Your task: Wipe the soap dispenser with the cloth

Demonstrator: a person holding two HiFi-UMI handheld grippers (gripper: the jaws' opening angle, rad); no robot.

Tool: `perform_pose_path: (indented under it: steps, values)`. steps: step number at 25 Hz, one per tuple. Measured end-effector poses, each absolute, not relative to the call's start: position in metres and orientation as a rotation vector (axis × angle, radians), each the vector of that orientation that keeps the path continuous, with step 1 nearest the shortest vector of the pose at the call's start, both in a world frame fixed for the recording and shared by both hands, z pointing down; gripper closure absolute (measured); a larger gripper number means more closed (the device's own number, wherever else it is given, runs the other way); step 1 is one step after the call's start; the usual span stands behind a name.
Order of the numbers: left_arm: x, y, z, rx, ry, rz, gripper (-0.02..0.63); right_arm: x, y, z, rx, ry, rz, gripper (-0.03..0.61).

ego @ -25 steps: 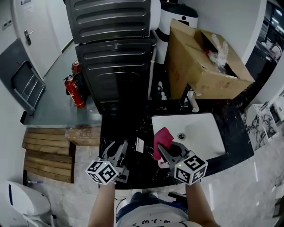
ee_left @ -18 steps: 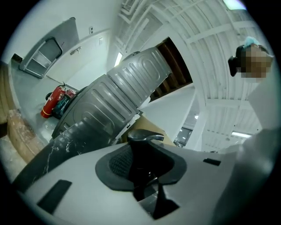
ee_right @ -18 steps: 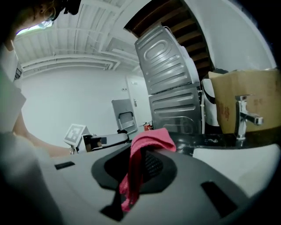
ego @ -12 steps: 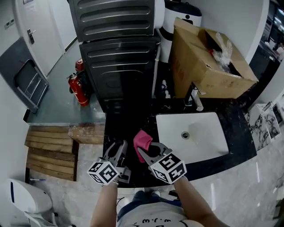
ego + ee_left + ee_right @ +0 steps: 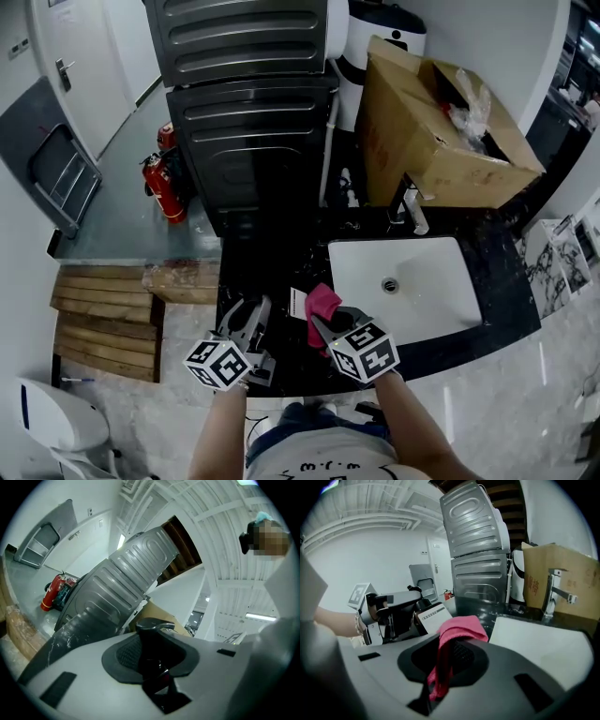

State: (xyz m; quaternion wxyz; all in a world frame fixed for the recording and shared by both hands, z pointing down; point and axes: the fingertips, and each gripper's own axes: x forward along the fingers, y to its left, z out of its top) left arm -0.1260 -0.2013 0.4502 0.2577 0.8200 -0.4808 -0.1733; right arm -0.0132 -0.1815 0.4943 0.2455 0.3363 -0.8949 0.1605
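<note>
the left tool (image 5: 251,317) is clamped on the dark soap dispenser with a white label (image 5: 297,303). the dispenser is held near the front edge of the black marble worktop (image 5: 272,262), left of the white sink (image 5: 441,281). the right tool (image 5: 328,325) grips a pink cloth (image 5: 322,302) just beside the label. contact between cloth and dispenser cannot be confirmed.
</note>
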Motion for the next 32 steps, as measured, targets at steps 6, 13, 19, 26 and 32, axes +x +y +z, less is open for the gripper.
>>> perform_pose_path:
  steps: [6, 13, 19, 26, 32]
  values:
    - [-0.124, -0.202, 0.449, 2.238, -1.303, -0.440, 0.511, -0.030, -0.201, 0.448, 0.952, -2.631, 0.524, 0.532]
    - [-0.132, -0.201, 0.454, 2.194, -1.314, -0.463, 0.506, -0.063, -0.221, 0.444, 0.884, -2.636, 0.496, 0.532]
    - [-0.140, -0.199, 0.459, 2.138, -1.306, -0.522, 0.503, -0.037, -0.227, 0.472, 0.966, -2.537, 0.539, 0.532]
    - [-0.139, -0.199, 0.459, 2.142, -1.310, -0.502, 0.505, -0.011, -0.218, 0.515, 1.007, -2.381, 0.594, 0.532]
    - [-0.114, -0.207, 0.445, 2.349, -1.300, -0.251, 0.505, 0.015, -0.220, 0.481, 1.133, -2.461, 0.630, 0.531]
